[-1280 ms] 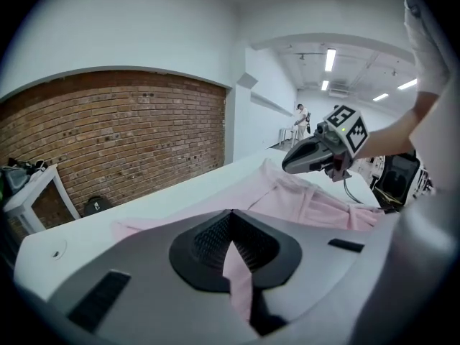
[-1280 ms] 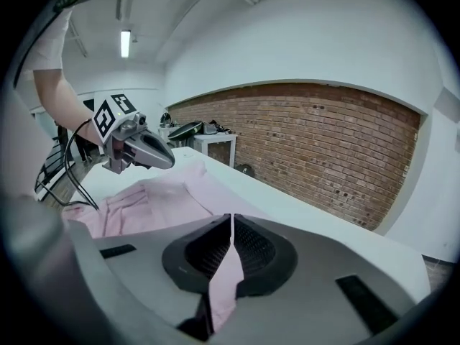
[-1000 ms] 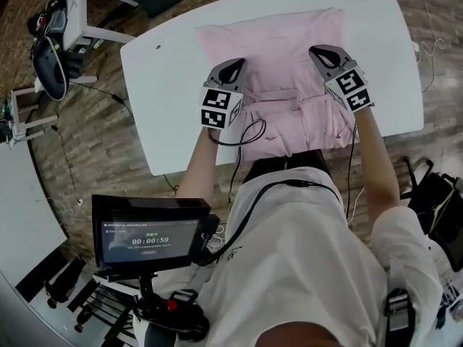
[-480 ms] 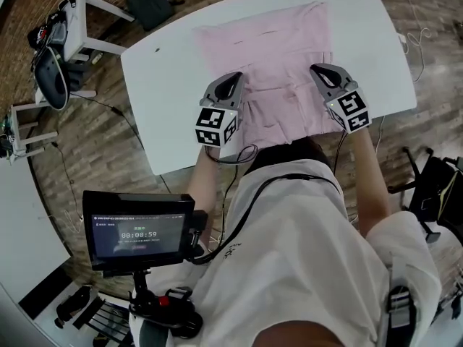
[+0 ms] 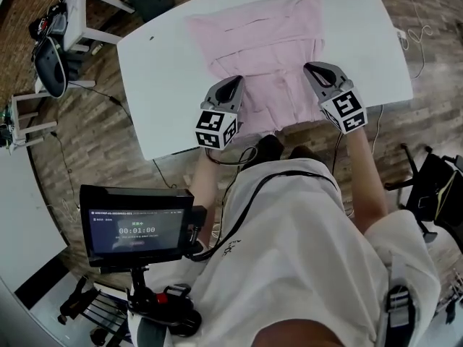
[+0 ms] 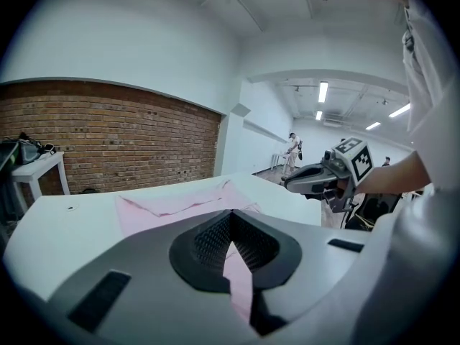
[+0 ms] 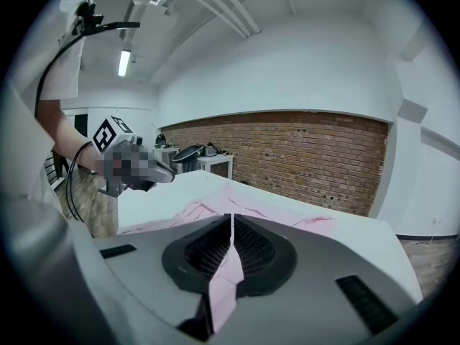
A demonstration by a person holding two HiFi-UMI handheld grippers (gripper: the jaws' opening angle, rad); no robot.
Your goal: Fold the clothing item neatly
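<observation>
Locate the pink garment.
Head view: the pink cloth garment lies on the white table, centre-right, pinched by the left tongs and the right tongs.

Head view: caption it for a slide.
Folding: left gripper and right gripper each clamp the pink garment on the table.

Bright, even light from ceiling tubes [image 7: 123, 62]; fisheye bending, dark corners, foreground perhaps slightly soft.

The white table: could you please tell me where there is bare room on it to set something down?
The table is bare in a strip between its left edge and the pink garment, and in another between the garment and the right edge. The near middle is crowded: the left tongs and right tongs each pinch the garment.
</observation>
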